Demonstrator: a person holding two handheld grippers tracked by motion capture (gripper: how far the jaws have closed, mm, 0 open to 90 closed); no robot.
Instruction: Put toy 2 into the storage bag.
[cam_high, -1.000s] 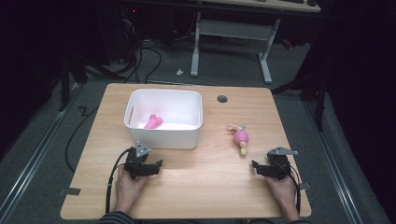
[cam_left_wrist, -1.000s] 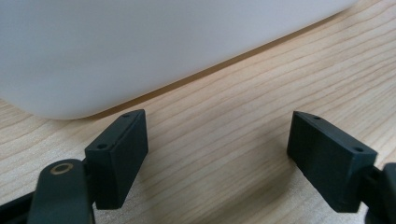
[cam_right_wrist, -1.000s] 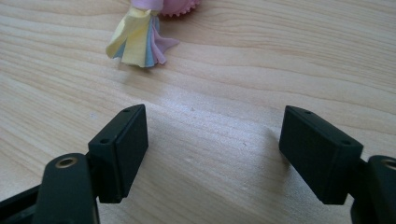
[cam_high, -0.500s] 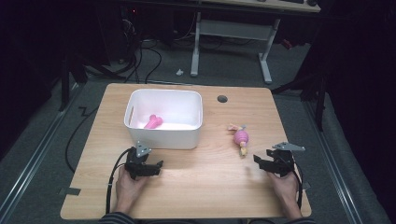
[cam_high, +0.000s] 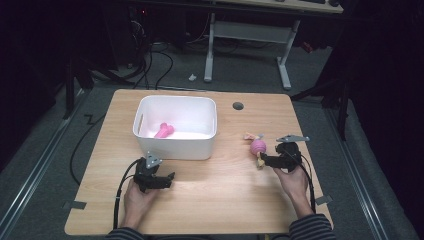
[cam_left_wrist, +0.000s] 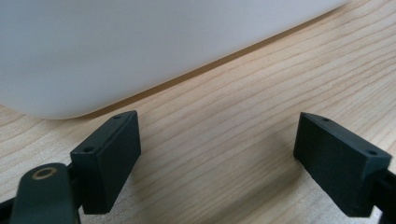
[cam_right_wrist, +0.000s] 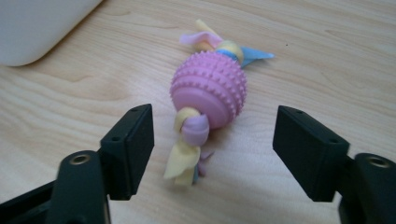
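A pink spiked ball toy (cam_high: 258, 146) (cam_right_wrist: 208, 89) with knotted pastel fabric tails lies on the wooden table (cam_high: 215, 200), right of centre. My right gripper (cam_high: 263, 161) (cam_right_wrist: 212, 154) is open just short of it, jaws either side of the toy's near tail without touching. A white bin (cam_high: 176, 126) (cam_left_wrist: 140, 42) stands at the back left with a pink bone-shaped toy (cam_high: 163, 130) inside. My left gripper (cam_high: 167, 181) (cam_left_wrist: 219, 168) rests open on the table in front of the bin, nothing between its jaws.
A dark round grommet hole (cam_high: 238, 105) sits in the table behind the ball toy. Cables trail from both grippers off the table's front edge. A desk frame (cam_high: 250, 45) and dark floor lie beyond the table.
My right gripper has moved forward and left, from near the front right edge up to the ball toy. The left gripper has stayed put.
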